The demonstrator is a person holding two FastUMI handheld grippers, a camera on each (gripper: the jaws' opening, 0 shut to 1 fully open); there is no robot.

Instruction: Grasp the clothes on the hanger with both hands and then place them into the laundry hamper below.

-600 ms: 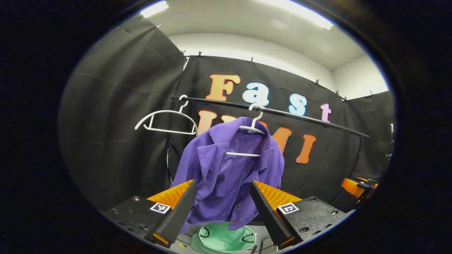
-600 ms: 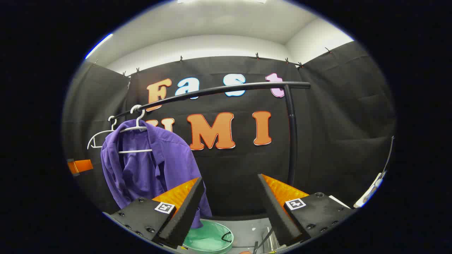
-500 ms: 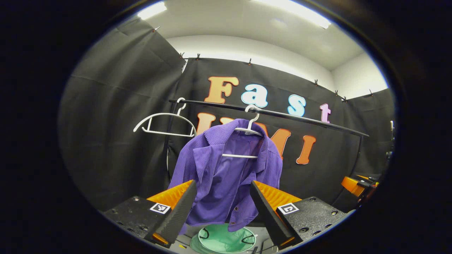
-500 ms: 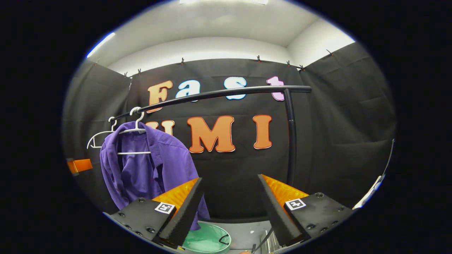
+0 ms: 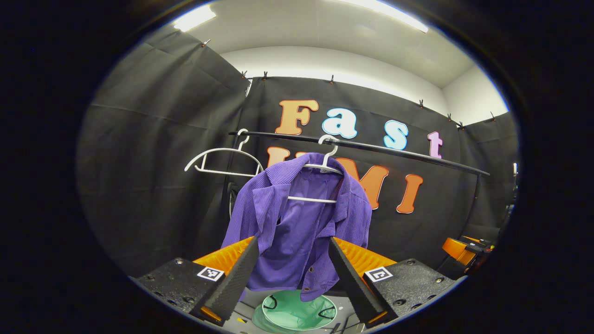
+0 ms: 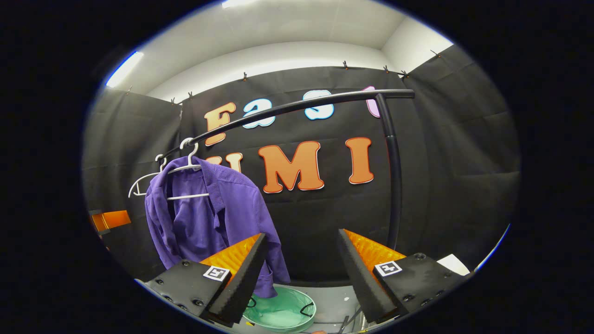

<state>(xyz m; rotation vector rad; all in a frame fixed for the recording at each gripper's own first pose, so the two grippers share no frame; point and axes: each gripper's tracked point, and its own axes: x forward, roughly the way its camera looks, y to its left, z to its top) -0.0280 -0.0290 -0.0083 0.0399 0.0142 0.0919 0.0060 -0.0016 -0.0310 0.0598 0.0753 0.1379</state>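
Left tool wide open, holding nothing, short of shirt. Right tool wide open, empty, off to shirt's right. Shirt on white hanger, hooked over black rail. Bare hanger left of shirt on same rail. Green hamper on grey floor under shirt's hem. Black cloth walls, white ceiling above. Hamper's near rim cut off by tools; shirt's lower left hidden behind left tool's finger.

The purple shirt hides most of its hanger, and the green hamper is cut off below.
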